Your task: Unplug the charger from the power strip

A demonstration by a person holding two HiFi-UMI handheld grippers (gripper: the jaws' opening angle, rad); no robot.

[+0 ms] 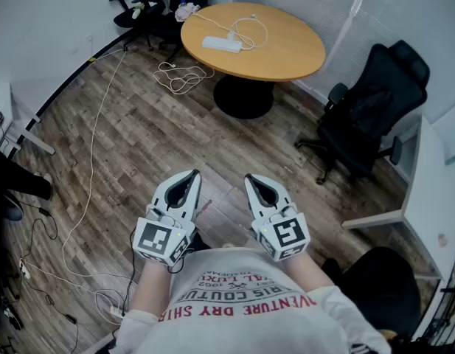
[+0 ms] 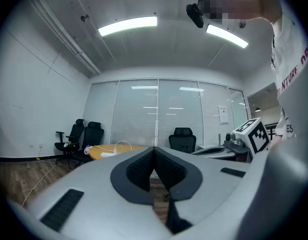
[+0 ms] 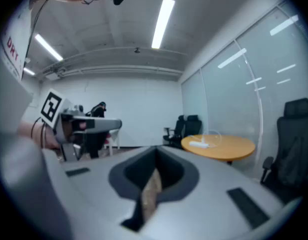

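Wood floor (image 1: 175,139) runs open all the way to the round desk (image 1: 286,57). Black office chair (image 1: 371,113) stands near the desk's right side; coiled cable (image 1: 181,78) litters the floor at its left. White cord (image 1: 261,23) loops just beside the power strip (image 1: 222,45).

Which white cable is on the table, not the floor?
The looped cable beside the power strip on the round table; the other coil lies on the floor.
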